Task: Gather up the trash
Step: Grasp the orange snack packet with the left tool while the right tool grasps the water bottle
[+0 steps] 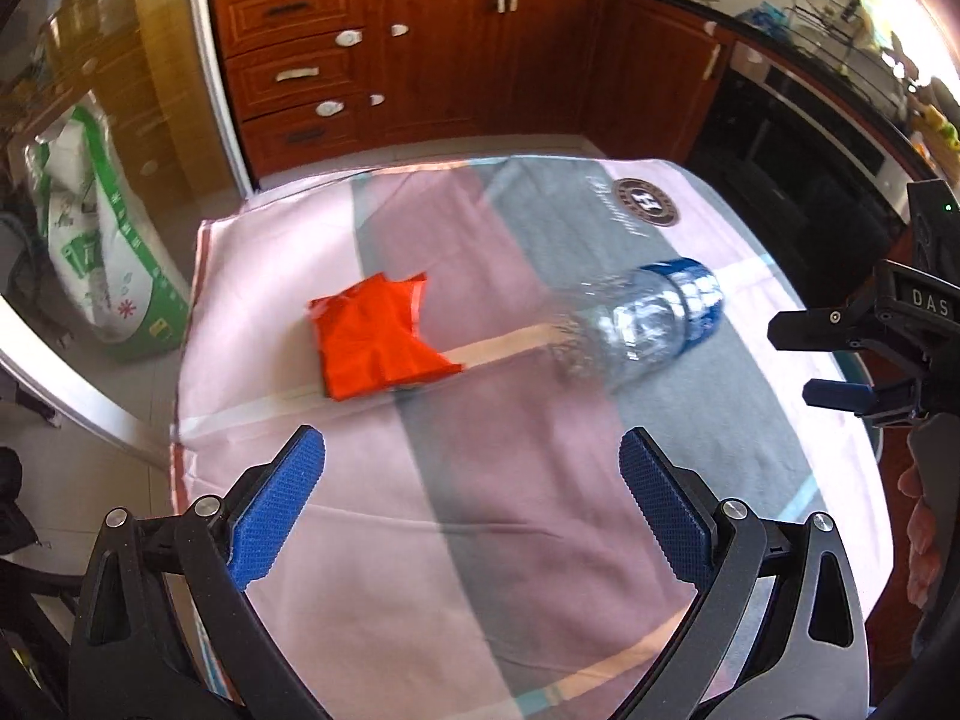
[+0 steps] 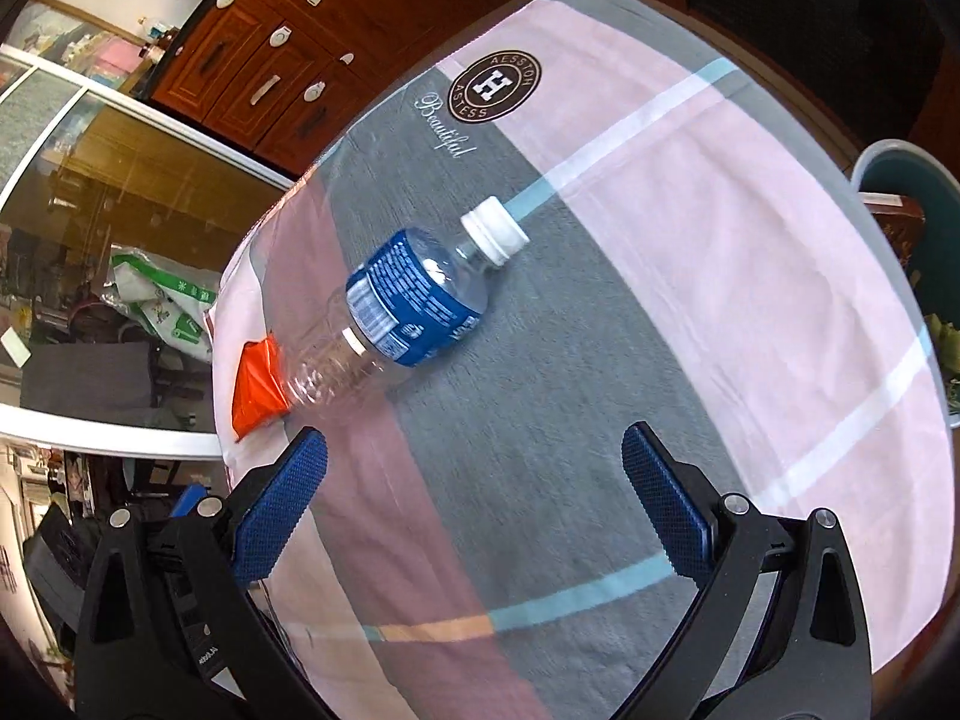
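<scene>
An empty clear plastic bottle (image 2: 408,300) with a blue label and white cap lies on its side on the cloth-covered table (image 2: 690,210). It also shows in the left wrist view (image 1: 648,324). An orange wrapper (image 1: 378,336) lies flat to the bottle's left; its edge shows in the right wrist view (image 2: 258,384). My left gripper (image 1: 471,504) is open and empty, above the table short of both. My right gripper (image 2: 474,498) is open and empty, short of the bottle; it also shows in the left wrist view (image 1: 822,360) to the bottle's right.
A teal bin (image 2: 900,180) holding some trash stands off the table's right edge. Wooden cabinets (image 1: 420,54) and an oven (image 1: 798,138) lie beyond the table. A green and white sack (image 1: 102,240) stands behind a glass door at the left.
</scene>
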`<state>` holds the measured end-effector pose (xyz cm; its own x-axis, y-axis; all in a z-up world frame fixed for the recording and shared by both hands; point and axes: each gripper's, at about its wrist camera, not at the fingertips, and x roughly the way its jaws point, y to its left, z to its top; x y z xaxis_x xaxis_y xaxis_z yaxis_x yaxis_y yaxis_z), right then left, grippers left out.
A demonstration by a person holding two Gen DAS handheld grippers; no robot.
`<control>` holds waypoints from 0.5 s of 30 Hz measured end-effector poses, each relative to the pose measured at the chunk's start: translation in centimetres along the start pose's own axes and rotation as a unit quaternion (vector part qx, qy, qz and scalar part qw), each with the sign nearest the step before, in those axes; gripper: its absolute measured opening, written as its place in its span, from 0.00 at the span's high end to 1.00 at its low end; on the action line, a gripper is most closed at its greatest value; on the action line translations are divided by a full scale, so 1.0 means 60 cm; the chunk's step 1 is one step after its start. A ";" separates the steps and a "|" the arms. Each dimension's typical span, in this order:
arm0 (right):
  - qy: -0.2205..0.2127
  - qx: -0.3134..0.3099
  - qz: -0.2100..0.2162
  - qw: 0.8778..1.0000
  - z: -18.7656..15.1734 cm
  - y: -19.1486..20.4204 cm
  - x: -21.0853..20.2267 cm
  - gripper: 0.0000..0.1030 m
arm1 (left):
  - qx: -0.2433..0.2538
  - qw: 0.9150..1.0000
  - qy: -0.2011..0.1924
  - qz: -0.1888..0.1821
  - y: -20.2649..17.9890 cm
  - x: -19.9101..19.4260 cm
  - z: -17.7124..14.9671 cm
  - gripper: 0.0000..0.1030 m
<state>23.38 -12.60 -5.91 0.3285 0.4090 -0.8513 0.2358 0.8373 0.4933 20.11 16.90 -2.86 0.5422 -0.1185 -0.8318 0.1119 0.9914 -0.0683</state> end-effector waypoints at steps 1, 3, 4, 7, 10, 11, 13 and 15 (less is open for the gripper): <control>-0.001 0.009 -0.002 1.000 0.006 0.011 0.013 0.08 | -0.008 1.000 0.003 0.005 0.020 0.006 0.003 0.04; -0.005 0.033 -0.004 0.999 0.019 0.026 0.037 0.08 | -0.021 1.000 0.005 0.015 0.053 0.016 0.010 0.04; -0.008 0.044 -0.008 0.999 0.025 0.034 0.048 0.08 | -0.027 0.999 0.007 0.018 0.067 0.022 0.014 0.04; -0.015 0.054 -0.026 0.998 0.041 0.055 0.075 0.08 | -0.043 0.999 0.015 0.023 0.103 0.040 0.027 0.04; -0.020 0.063 -0.036 0.997 0.052 0.067 0.096 0.08 | -0.044 0.998 0.022 0.024 0.117 0.059 0.043 0.04; -0.019 0.063 -0.039 0.997 0.054 0.071 0.103 0.08 | -0.043 0.998 0.024 0.024 0.119 0.066 0.048 0.04; -0.015 0.052 -0.046 0.997 0.056 0.078 0.117 0.08 | -0.041 0.999 0.027 0.022 0.119 0.079 0.056 0.04; -0.017 0.034 -0.048 0.998 0.054 0.086 0.127 0.08 | -0.041 0.998 0.032 0.018 0.119 0.096 0.064 0.04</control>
<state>30.06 -6.33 -9.23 0.3327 0.3152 -0.8888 0.3287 0.8446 0.4226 27.27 23.05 -6.02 0.4895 -0.0819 -0.8682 0.0227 0.9964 -0.0811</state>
